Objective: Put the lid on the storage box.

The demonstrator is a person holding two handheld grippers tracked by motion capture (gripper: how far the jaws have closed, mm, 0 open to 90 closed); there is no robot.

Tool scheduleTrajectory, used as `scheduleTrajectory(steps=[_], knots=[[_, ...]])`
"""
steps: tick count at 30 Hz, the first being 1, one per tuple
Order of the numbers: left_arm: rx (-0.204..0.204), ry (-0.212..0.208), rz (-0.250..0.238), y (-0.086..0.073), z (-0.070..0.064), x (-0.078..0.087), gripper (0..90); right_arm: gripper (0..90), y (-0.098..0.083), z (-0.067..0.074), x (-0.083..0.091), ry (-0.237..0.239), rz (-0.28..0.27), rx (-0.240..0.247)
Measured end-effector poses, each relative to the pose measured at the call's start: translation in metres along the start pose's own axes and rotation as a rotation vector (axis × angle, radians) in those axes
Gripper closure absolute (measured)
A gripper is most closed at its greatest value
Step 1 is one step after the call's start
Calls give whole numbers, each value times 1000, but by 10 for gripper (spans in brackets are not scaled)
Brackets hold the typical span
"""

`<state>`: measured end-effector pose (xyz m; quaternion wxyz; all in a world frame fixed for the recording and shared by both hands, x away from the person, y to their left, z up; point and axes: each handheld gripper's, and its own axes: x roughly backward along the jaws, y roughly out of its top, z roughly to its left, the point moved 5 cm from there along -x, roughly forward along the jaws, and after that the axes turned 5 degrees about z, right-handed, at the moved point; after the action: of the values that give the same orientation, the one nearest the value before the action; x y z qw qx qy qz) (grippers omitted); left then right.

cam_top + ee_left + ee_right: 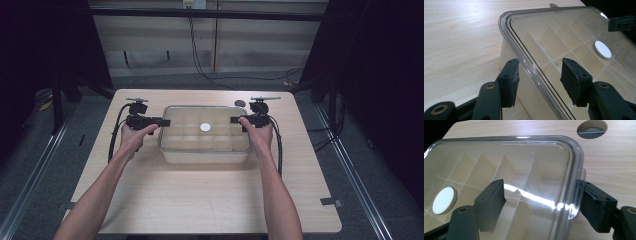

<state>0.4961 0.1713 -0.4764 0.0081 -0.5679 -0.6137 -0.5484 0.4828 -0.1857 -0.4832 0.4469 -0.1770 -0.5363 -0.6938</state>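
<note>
Here both tongs straddle the clear lid's (205, 127) short edges: left tongs (540, 75) and right tongs (541, 202) stand part-open, pads not yet pressing, likely to lift it evenly off the box (172, 155) toward the desk's (200, 200) far edge.

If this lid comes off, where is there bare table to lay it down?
The widest bare table lies between the box and the near edge, between the forearms. The strip behind the box is narrow, with a round hole. The box ends are crowded by both tongs.
</note>
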Motion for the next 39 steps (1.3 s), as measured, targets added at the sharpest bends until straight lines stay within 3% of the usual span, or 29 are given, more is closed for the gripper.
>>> scheduleTrajectory(steps=[4, 7, 10, 12, 16, 20, 27, 31, 35, 39], knots=[[8, 10, -14, -2, 0, 2, 560, 252, -4, -5, 4, 12, -14, -8], [-11, 47, -25, 0, -1, 5, 640, 290, -4, -6, 7, -1, -16, 1], [-26, 65, -17, 1, -3, 5, 660, 319, -4, -6, 11, -20, -20, 7], [-40, 71, -9, 1, -4, 5, 644, 311, -4, -6, 12, -20, -22, 13], [-40, 37, 3, -5, -7, 6, 553, 309, -8, -6, 16, -12, -42, 13], [-25, 18, 0, -8, -8, 8, 522, 309, -11, -7, 21, 1, -48, 14], [-59, 39, -4, -8, -17, 17, 454, 312, -11, -5, 36, -6, -89, 29], [-83, 52, -1, -7, -25, 22, 427, 283, -13, -3, 44, -12, -83, 40], [-115, 53, -4, -16, -35, 27, 414, 276, -17, 3, 53, -2, -109, 61], [-120, 52, -14, -20, -38, 30, 404, 270, -21, 7, 60, 7, -118, 84]])
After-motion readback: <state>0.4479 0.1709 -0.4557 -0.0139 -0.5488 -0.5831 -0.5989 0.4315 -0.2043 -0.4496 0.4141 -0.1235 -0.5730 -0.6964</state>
